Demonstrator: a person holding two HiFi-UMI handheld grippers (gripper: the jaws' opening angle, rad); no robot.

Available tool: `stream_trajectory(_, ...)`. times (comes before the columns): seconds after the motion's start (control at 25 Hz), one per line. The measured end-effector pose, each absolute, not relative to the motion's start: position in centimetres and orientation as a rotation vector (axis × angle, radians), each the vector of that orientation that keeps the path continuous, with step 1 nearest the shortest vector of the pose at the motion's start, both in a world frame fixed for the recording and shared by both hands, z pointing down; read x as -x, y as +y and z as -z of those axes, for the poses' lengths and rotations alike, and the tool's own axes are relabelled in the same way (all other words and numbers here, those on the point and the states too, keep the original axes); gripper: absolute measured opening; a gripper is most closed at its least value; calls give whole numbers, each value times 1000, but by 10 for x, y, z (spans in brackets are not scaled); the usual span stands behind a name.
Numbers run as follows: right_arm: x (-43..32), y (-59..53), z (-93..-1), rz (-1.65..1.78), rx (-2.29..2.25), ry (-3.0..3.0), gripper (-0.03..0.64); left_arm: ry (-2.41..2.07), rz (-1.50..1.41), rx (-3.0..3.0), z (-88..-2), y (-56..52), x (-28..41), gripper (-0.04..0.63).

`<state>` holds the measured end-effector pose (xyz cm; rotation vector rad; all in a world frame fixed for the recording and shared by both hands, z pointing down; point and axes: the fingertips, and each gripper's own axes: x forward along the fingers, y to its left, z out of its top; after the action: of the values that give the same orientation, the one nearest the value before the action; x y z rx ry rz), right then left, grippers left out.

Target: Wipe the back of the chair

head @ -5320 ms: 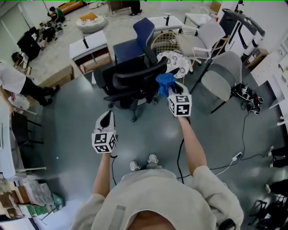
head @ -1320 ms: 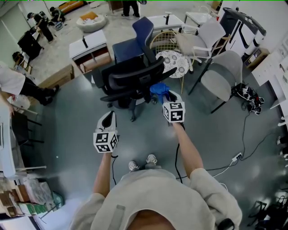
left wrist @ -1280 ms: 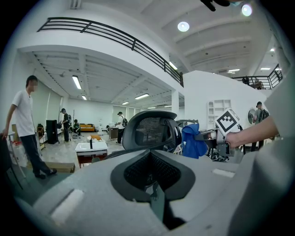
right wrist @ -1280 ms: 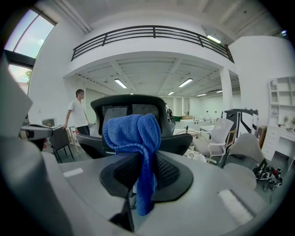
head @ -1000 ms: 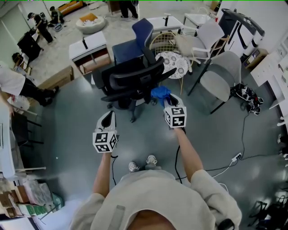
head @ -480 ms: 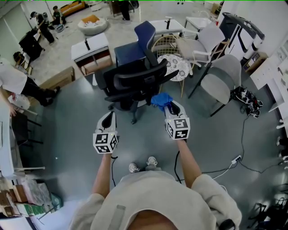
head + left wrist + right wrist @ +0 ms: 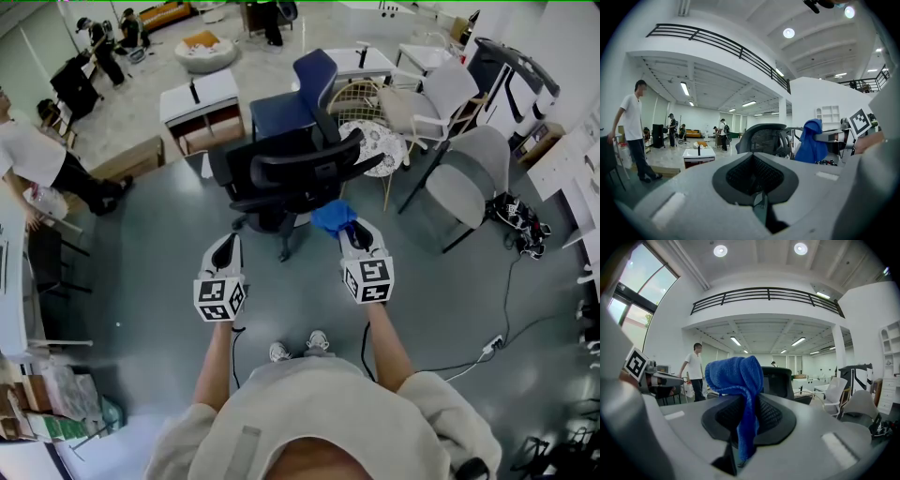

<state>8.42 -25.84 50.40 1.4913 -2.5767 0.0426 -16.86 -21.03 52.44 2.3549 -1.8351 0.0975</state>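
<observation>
Right gripper (image 7: 349,232) is pinching a blue cloth (image 7: 333,217) in its jaws, with the bunched terry wad standing proud of the tips, so I judge the cloth, not plastic, is meeting the chair first. It is hanging just near of the black mesh chair back (image 7: 302,167), apparently not touching. Left gripper (image 7: 223,246) is idling to the left, jaws pressed together on nothing, probably because one cloth suffices.
</observation>
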Motion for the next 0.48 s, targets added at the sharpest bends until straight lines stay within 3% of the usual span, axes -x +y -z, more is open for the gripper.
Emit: stream_trajectory(0.48, -54, -265, -490, 16, -1449, -2620, 66, -1902, -138, -2372, -511, -203, 184, 5)
